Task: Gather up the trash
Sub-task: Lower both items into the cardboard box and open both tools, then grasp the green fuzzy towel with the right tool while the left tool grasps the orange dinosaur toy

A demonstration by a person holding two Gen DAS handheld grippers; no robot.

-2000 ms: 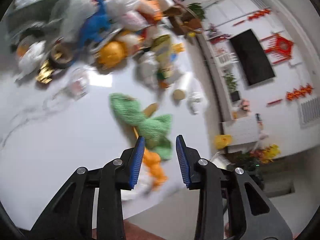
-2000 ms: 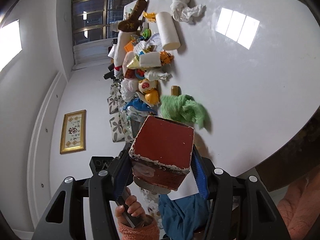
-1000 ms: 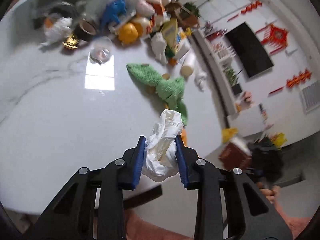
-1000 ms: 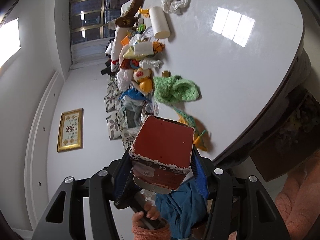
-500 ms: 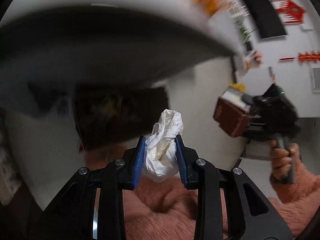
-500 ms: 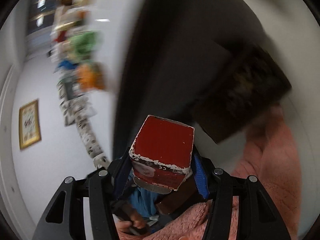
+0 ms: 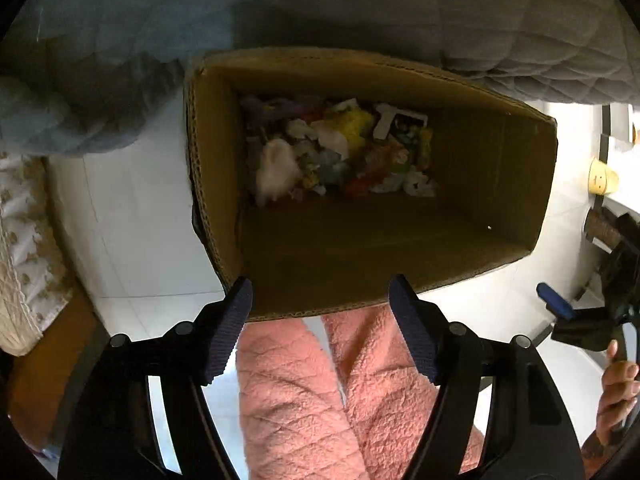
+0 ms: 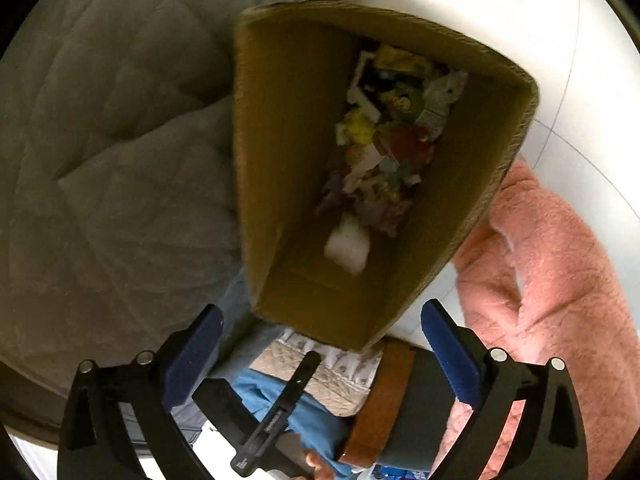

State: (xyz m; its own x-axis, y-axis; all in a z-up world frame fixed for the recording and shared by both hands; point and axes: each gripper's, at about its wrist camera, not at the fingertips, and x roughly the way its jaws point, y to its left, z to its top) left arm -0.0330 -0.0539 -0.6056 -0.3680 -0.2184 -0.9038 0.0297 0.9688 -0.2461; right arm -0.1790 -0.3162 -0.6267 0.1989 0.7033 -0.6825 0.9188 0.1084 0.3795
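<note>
Matt corrugated cardboard box point(image 7: 496, 184), fluffy pink cloth point(image 7: 304, 392), prob. glossy floor tiles point(image 7: 132, 208).

A grey quilted cover point(image 7: 520, 32) fills the upper frame; pink fleece legs point(image 7: 340, 392) sit lower centre, white floor tiles point(image 7: 132, 208) at left.

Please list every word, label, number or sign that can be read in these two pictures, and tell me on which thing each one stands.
None can be read.
Yellow cup: a dark mark, too blurred to read.
Packets in the box: print too small and blurred.
Left gripper's handle, seen from the right wrist: small white marks, unreadable.
</note>
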